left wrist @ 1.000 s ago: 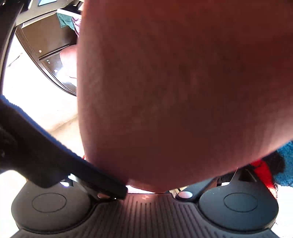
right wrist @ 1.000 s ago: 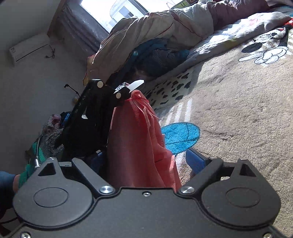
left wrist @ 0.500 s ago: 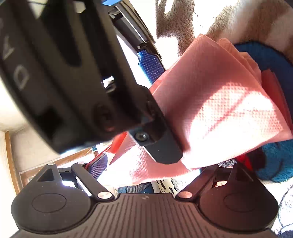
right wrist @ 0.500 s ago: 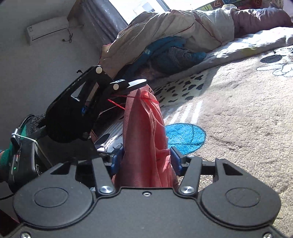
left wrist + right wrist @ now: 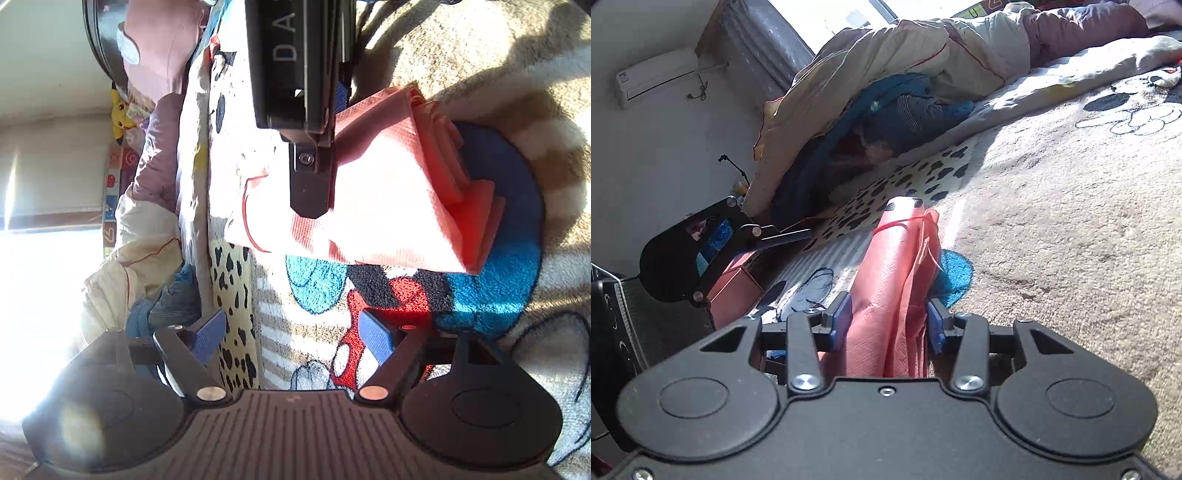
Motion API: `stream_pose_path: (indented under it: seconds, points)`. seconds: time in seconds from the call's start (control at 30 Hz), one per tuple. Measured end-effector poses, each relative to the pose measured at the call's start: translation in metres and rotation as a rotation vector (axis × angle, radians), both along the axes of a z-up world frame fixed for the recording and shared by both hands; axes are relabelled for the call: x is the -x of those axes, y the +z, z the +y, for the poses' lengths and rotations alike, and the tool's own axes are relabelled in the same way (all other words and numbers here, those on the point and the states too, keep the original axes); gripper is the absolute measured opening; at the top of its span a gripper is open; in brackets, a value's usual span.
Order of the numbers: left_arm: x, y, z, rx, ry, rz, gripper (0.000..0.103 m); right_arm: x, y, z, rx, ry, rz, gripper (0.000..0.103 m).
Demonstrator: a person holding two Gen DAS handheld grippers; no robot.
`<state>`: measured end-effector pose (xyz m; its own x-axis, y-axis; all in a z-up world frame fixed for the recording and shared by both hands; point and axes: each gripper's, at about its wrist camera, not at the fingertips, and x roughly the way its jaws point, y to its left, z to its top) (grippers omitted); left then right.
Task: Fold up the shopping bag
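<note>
The salmon-pink shopping bag is folded into a thick bundle above the cartoon-print blanket. My right gripper has the bundle between its blue pads; the jaws are closing and both pads press on the fabric. In the left wrist view one of its black fingers lies across the bag. My left gripper hangs clear of the bag with nothing between its fingers, its wide jaws narrowing. The right wrist view shows a finger of it off to the left.
A heap of quilts and dark clothes lies at the far end of the bed. An air conditioner hangs on the wall. A pink box-like thing sits under the left gripper. A yellow plush toy is by the pillows.
The left gripper has let go of the bag's far end, drawn back from it and rolled. The right jaws have closed in on the bundle.
</note>
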<state>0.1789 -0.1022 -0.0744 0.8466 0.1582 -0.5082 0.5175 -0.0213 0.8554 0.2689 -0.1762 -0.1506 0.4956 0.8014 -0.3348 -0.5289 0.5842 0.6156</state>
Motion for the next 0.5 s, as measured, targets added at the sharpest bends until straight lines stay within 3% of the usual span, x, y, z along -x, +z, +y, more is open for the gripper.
stream_pose_path:
  seconds: [0.07,0.17,0.2,0.27,0.37,0.5]
  points:
    - [-0.054,-0.004,0.054,0.011,0.003,0.016,0.079,0.001,-0.001,-0.002,-0.011,0.003,0.004,0.042]
    - [-0.072,0.006,0.076,0.072,-0.007,0.073,0.079,0.003,-0.001,-0.005,-0.028,0.011,0.009,0.042]
    - [-0.072,0.009,0.085,0.141,-0.003,0.102,0.079,0.005,0.0,-0.004,-0.024,0.019,-0.001,0.042]
    - [-0.073,-0.002,0.09,0.321,0.057,0.148,0.079,0.009,0.002,-0.002,-0.013,0.031,-0.026,0.042]
    - [-0.083,0.029,0.111,0.657,0.167,0.226,0.079,0.014,0.004,-0.003,-0.021,0.039,-0.056,0.043]
    - [-0.11,0.051,0.16,1.194,0.343,0.372,0.079,0.033,0.015,0.002,0.026,0.062,-0.171,0.043]
